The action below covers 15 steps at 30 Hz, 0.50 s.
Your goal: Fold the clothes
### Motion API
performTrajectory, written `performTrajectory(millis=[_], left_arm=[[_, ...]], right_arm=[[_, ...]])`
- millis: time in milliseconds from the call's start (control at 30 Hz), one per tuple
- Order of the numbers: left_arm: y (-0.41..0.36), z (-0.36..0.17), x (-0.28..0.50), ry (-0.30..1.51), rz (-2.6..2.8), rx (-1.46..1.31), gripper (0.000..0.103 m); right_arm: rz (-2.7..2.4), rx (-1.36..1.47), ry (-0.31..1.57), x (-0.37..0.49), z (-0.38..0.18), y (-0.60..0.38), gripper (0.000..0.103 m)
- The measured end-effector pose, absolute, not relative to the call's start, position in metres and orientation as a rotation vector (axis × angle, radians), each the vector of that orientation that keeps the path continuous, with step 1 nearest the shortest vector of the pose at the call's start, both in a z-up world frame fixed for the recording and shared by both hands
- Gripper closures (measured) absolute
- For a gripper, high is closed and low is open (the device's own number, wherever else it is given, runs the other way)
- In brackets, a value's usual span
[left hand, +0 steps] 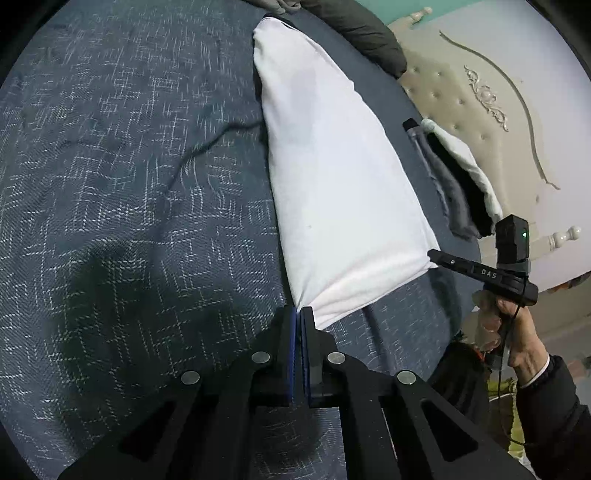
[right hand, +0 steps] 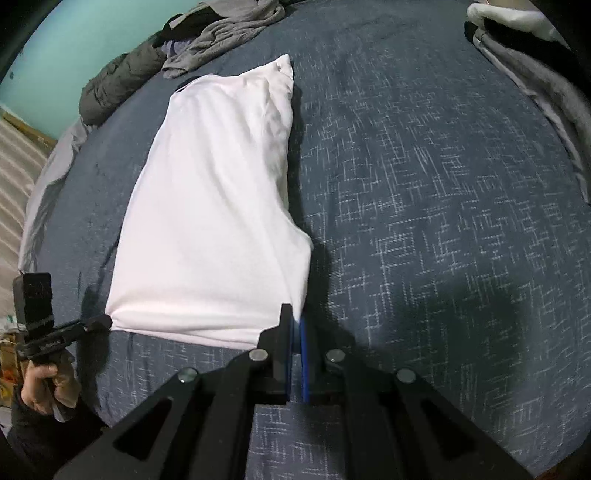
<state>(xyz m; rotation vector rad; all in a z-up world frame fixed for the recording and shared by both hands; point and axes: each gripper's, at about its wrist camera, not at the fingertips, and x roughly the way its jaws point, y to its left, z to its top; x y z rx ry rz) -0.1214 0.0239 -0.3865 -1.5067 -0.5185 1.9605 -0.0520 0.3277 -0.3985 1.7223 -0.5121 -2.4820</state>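
White garment (left hand: 340, 177) on blue bedspread (left hand: 129, 184); both grippers (left hand: 298, 314) (right hand: 293, 317) clamp near corners; clothes pile (right hand: 221, 33) beyond.

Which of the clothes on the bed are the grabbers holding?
The white garment. Both the left gripper and right gripper pinch its near corners; the grey clothes lie untouched.

Both claws are pinched tight: the left claw (left hand: 298, 314) has its blue pads (left hand: 293, 347) pressed together, and the right claw (right hand: 293, 317) is clamped as well. The right hand (left hand: 506, 328) and left hand (right hand: 44, 384) each grip a handle, dark sleeves (left hand: 554, 406) at the wrists.
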Motion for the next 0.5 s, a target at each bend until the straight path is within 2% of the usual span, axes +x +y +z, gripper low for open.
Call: performTrajectory(millis=[100,333,400,433,467,500], left_arm=[[0.024,-0.386,-0.123,-0.506,1.961,-1.508,0.101],[0.023,-0.374,-0.127,-0.447,2.03,-1.501,0.098],[0.021,-0.367,-0.13,-0.433,2.064,-1.481,0.089],[0.019,-0.366,-0.131,-0.438,2.076,-1.473,0.079],[0.018,-0.365,-0.134,-0.449,2.084,-1.472,0.075],[0.018,-0.366,-0.136,-0.456,2.085,-1.472,0.075]], right_arm=[[-2.45,1.732,-0.51,-0.057,-0.396,0.33,0.099],[-2.504,1.687,-0.518,-0.078,-0.365,0.35,0.077],[-2.54,1.627,-0.555,-0.093,-0.354,0.358,0.068],[-2.558,1.593,-0.577,-0.104,-0.348,0.362,0.066],[-2.572,1.569,-0.584,-0.116,-0.345,0.364,0.066],[-2.586,1.546,-0.589,-0.128,-0.342,0.365,0.066]])
